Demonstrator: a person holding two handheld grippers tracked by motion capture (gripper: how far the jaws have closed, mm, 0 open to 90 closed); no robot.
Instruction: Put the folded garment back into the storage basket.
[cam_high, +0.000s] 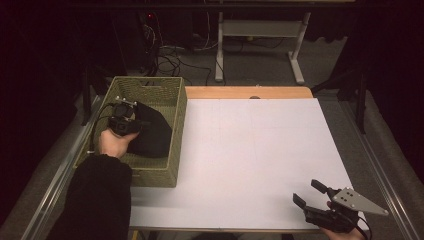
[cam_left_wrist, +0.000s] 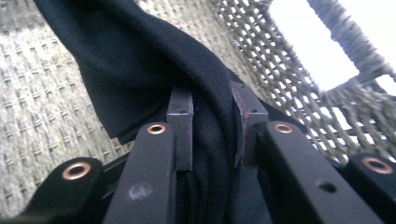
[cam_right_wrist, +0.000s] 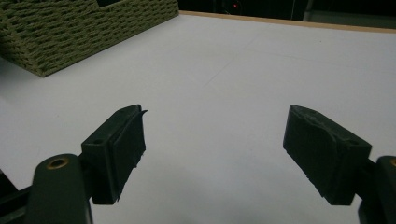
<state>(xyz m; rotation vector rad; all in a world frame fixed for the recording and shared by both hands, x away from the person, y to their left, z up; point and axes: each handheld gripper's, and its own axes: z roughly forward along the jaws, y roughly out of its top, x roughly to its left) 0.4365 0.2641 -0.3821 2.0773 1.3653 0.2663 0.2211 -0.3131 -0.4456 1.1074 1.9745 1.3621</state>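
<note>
While clamped on black cloth (cam_left_wrist: 140, 60) inside basket (cam_high: 172, 107), left gripper (cam_left_wrist: 212, 112): lift straight, clear rim; right gripper (cam_right_wrist: 212, 154) spread, waiting near front right table corner.

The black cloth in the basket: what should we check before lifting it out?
1. Left gripper shut on the cloth: ok.
2. Whole cloth caught, not just a fold: cannot tell.
3. Cloth free of the basket weave: cannot tell.
4. Right gripper open and apart from the basket: ok.
5. White table beside the basket bare for laying the cloth: ok.
</note>
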